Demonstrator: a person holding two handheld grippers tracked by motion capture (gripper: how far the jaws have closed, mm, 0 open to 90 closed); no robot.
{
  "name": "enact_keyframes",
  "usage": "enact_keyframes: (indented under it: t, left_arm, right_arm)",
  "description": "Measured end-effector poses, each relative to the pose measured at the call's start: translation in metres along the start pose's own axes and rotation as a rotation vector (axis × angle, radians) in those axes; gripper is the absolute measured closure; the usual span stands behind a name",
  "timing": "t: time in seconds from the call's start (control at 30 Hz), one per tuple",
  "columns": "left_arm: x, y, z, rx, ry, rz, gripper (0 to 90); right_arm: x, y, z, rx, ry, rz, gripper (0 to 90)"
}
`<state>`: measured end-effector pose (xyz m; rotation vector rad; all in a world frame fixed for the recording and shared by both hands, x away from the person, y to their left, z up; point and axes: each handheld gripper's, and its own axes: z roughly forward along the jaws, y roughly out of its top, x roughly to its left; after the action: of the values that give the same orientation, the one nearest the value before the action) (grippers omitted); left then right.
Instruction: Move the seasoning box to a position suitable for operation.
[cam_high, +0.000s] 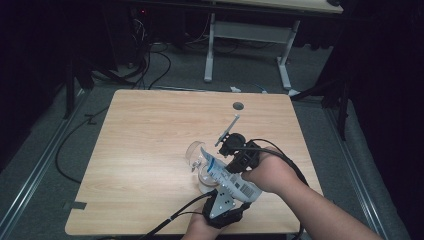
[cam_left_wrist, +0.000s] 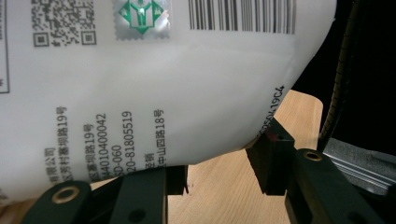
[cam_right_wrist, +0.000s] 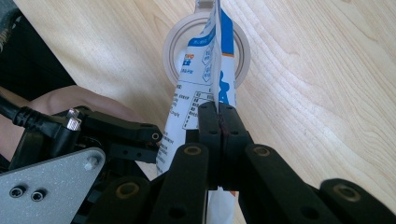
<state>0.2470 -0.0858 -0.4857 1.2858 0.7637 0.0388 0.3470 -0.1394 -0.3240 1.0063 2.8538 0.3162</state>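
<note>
A white and blue pouch with a barcode is held tilted over a clear round jar near the table's front middle. My left gripper comes in from the front edge, and its pads press the pouch's bulging white lower part. My right gripper is shut on the pouch's thin side seam. In the right gripper view the pouch's top corner hangs over the jar's open mouth. The left gripper with its grey plate sits beside the pouch there.
The wooden table has a round cable hole near its far edge. Black cables trail from both grippers over the front edge. Behind the table stand another desk's white legs, with cables on the floor.
</note>
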Motion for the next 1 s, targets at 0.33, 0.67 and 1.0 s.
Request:
enact_keyframes:
  t: [0.33,0.67,1.0]
  left_arm:
    - [0.0004,0.0011,0.0,-0.005,0.002,0.0,61.9]
    - [-0.0004,0.0017,0.0017,-0.003,0.0,-0.002,61.9]
    - [-0.0012,0.0033,0.0027,-0.001,0.0,0.003,61.9]
  right_arm:
    - [0.0009,0.0017,-0.0008,0.0,-0.006,-0.003,90.0]
    - [-0.0003,0.0015,-0.0008,0.005,-0.008,-0.002,90.0]
    - [-0.0009,0.0017,-0.0019,0.002,-0.012,0.001,90.0]
